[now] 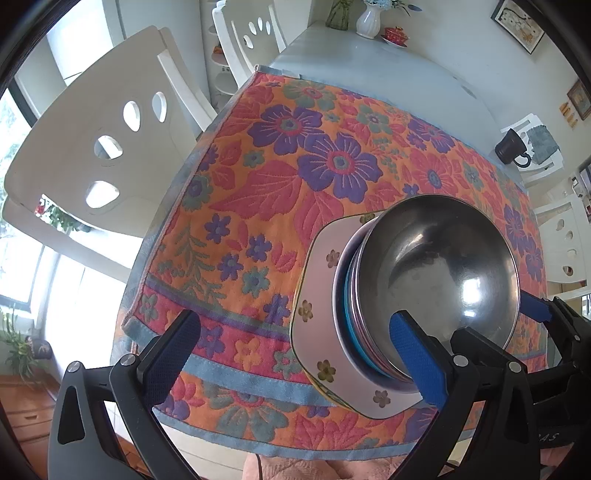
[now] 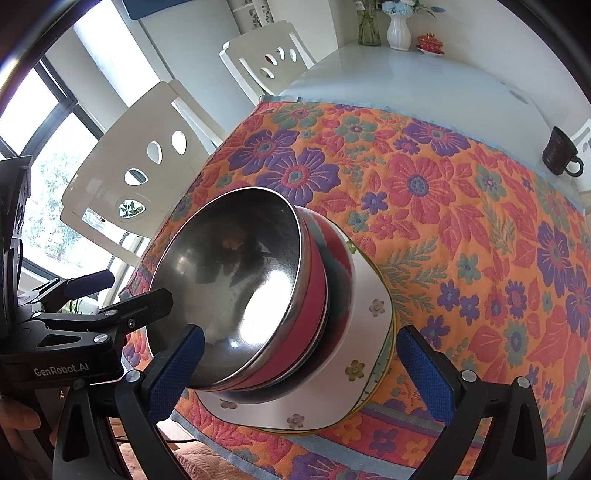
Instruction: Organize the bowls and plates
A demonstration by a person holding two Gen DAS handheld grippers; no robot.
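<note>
Blue fingers (image 2: 177, 373) partly hide the steel bowl's (image 2: 236, 280) rim.

Nested bowls (image 2: 236, 295) sat on stacked plates (image 2: 354, 369) at the near edge of the tablecloth (image 1: 295, 166). A mug (image 2: 559, 151) stood at the far right; a vase (image 2: 399, 31) stood behind, on the table (image 1: 369, 66).

A steel bowl (image 1: 439, 273) tops stacked bowls on a flowered plate (image 1: 325, 325) at four o'clock on the bench's floral cloth (image 1: 280, 177). The left gripper (image 1: 295, 354) gapes; a dark cup (image 1: 511, 147) sits at two o'clock.
</note>
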